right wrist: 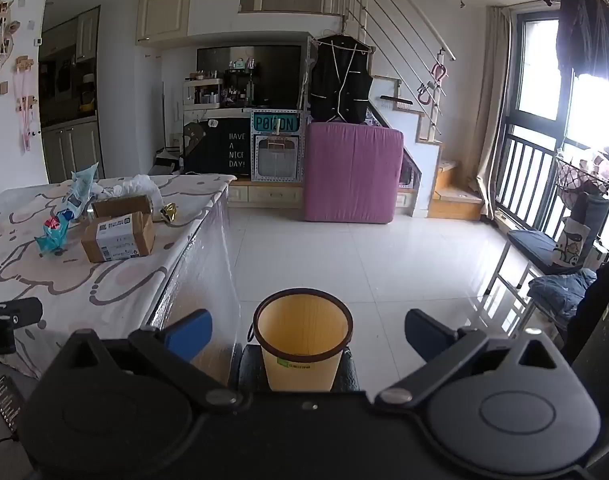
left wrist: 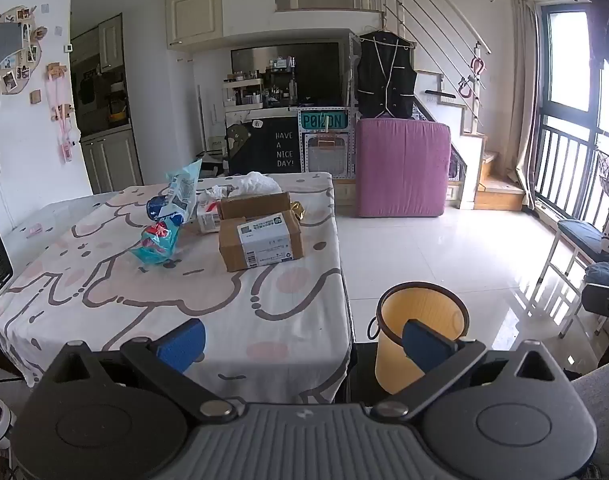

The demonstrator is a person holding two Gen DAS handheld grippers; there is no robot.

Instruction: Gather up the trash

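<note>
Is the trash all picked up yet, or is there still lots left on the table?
Nothing looks done yet: the yellow bin looks empty inside. Both the left gripper and right gripper are open and hold nothing. Still left on the table: cardboard boxes, a teal wrapper, a blue-and-white bag and crumpled white plastic.

Bright window (right wrist: 592,92) glare, fisheye-warped edges

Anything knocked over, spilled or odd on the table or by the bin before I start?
Nothing spilled. The trash sits in a loose cluster on the table: two boxes, crumpled wrappers and a white bag. The bin stands upright and looks empty.
</note>
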